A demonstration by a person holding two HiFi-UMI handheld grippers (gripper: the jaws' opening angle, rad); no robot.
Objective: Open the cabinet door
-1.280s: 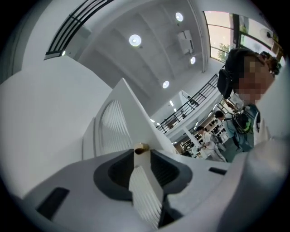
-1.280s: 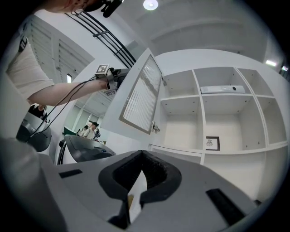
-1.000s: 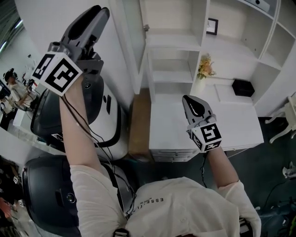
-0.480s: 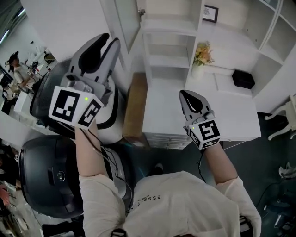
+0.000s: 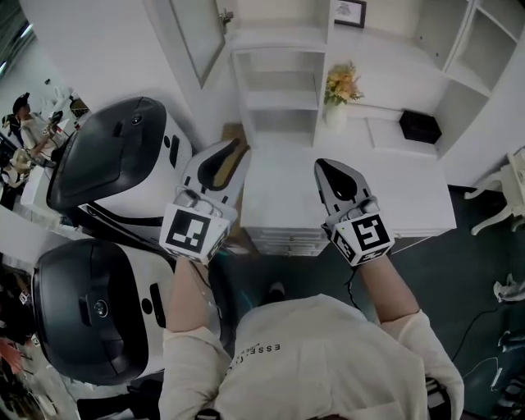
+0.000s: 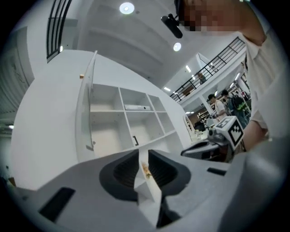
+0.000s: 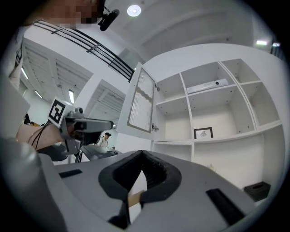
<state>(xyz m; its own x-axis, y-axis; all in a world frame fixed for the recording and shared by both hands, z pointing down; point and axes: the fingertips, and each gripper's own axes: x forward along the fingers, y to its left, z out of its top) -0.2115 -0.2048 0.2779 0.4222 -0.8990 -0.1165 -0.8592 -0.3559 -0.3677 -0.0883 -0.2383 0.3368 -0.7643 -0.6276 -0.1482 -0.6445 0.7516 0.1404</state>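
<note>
The upper cabinet door (image 5: 195, 37) of the white shelf unit stands swung open to the left; its small knob (image 5: 223, 15) is at the free edge. In the right gripper view the door (image 7: 140, 103) shows a ribbed panel. In the left gripper view it is edge-on (image 6: 86, 108). My left gripper (image 5: 223, 157) hangs low over the desk's left end, well below the door. Its jaws have just been closing; a narrow gap remains (image 6: 142, 152) with nothing in it. My right gripper (image 5: 332, 170) hovers over the desk, its jaws meeting at the tip (image 7: 142, 153), holding nothing.
A white desk (image 5: 410, 205) runs under the shelves, with a vase of flowers (image 5: 339, 84) and a black box (image 5: 420, 126) at its back. A framed picture (image 5: 350, 10) stands on a shelf. Two large black-and-white machines (image 5: 115, 156) sit at the left. People stand far left.
My left gripper has come down from high up beside the door to desk level, next to the right gripper. The right gripper has shifted a little.
</note>
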